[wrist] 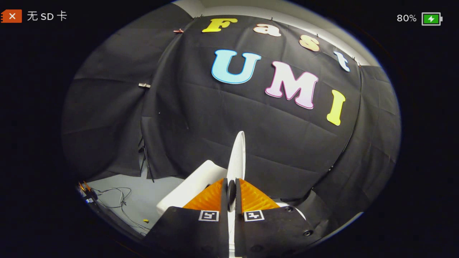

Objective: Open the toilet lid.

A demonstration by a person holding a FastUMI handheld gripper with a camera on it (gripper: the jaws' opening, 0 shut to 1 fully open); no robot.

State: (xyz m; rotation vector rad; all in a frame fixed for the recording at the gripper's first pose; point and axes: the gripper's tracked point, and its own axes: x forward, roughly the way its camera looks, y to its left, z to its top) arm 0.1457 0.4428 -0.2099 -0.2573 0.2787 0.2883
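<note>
Between the two orange fingers (211, 199) of the gripper (231, 193) stands the white lid (237, 157), seen edge-on and raised almost upright, its thin rim running up and away from the fingertips toward the black cloth wall (200, 118) beyond. Both fingers are drawn close together with the lid's edge pinched in the narrow gap, so the gripper reads as clamped on the lid, a dark pad pressing at the contact. Just left of the fingers and a little lower lies a white body (190, 188), likely the toilet's tank or seat, though which part cannot be told from this angle. Farther left, on the grey floor (143, 200), loose cables (118, 200) trail near a stand leg (147, 161) by the wall. Judging by how steep the lid stands, the opening seems nearly done. The risks from here are plain: the grip is on a thin, smooth rim, so a twist of the hand could let it slide out and the lid fall shut; letting go before the lid leans past its balance point would do the same; and pushing too hard on could knock the lid against whatever sits behind it, or strain the hinge, which is hidden.
</note>
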